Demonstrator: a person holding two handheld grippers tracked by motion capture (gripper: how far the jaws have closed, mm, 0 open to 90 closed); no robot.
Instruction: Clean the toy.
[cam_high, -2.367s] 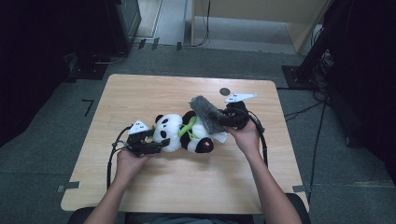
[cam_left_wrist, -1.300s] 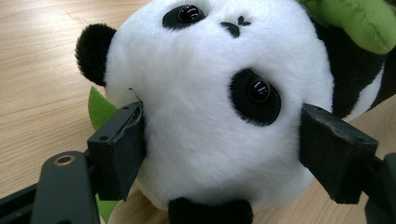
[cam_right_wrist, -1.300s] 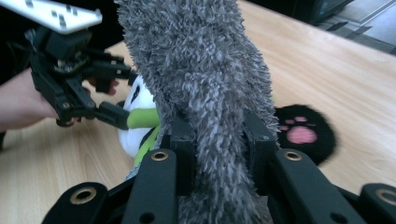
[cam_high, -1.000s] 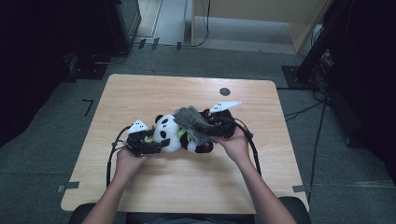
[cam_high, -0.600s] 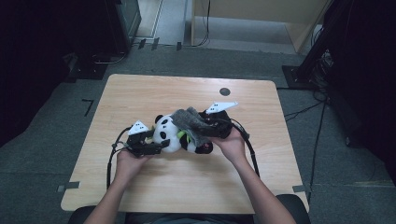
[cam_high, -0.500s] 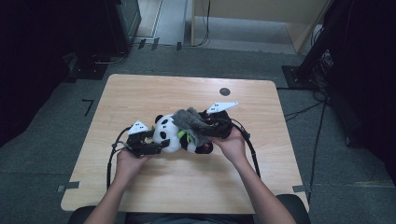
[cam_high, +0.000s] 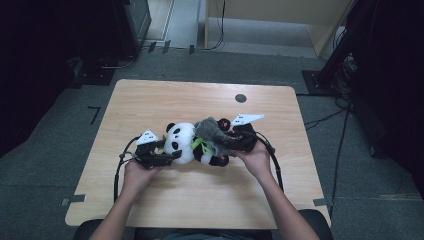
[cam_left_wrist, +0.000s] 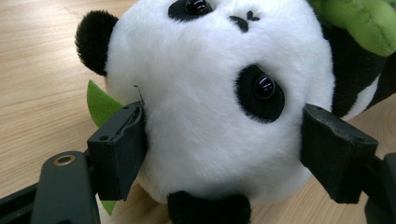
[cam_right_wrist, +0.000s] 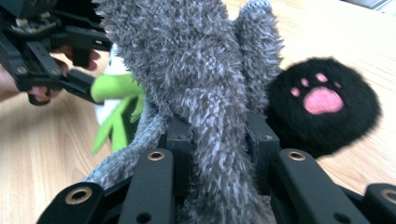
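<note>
- On the middle of the pale wooden table (cam_high: 150, 100), toward the person's edge, lies a black-and-white plush panda with green leaf trim (cam_high: 187, 145), on its side with its round head at the left.
- Its head is white and fluffy, with black ears, shiny black eyes in black patches and a small stitched nose; one black foot bears a pink paw print.
- A fuzzy grey knitted cloth (cam_high: 212, 134) drapes over the panda's body, just right of the head.
- The left gripper (cam_high: 170, 155) clasps the panda's head, its pads pressed into the fur on both sides.
- The right gripper (cam_high: 227, 145) is clenched on a fold of the grey cloth, its jaws having just been closing.
- A small dark round hole (cam_high: 240, 98) sits well apart, near the far edge.
</note>
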